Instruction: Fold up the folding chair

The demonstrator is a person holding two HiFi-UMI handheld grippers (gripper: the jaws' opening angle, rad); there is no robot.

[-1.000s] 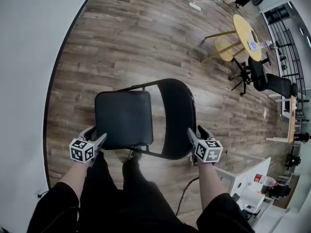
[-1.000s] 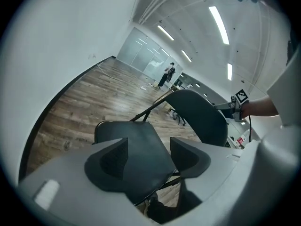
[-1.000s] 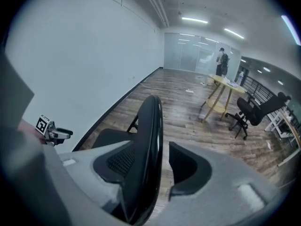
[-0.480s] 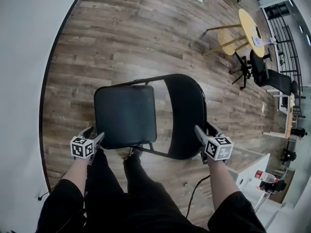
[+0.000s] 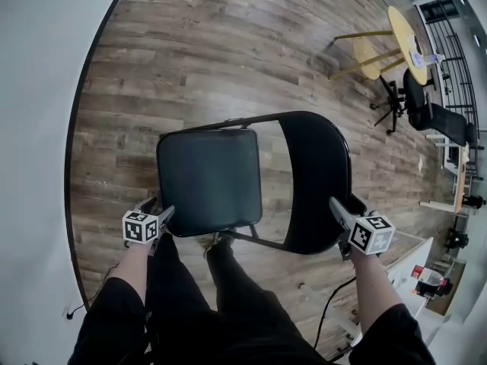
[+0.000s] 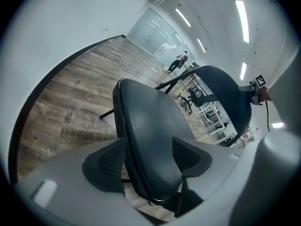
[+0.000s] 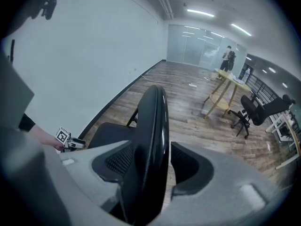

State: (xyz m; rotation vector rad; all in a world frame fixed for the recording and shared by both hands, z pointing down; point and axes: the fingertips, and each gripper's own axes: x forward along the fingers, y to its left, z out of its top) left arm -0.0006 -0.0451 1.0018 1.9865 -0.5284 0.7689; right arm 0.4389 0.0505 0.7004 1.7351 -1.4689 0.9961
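Our left gripper (image 5: 157,207) straddles the seat (image 5: 209,177), right gripper (image 5: 344,201) the backrest (image 5: 316,181), jaws just opened (nothing pinched), so we should clamp before folding.

Both jaws have just been opening. The seat's (image 5: 209,177) edge sits between my left gripper's (image 5: 157,209) fingers. The backrest's (image 5: 316,181) rim sits between my right gripper's (image 5: 345,205) fingers, with a thin free slit beside it. Outward of the left fingers, bare floor (image 5: 114,150) runs to the wall (image 5: 38,90). Outward of the right fingers stands white furniture (image 5: 415,258). Behind both, the person's legs (image 5: 228,295) stand in the way.
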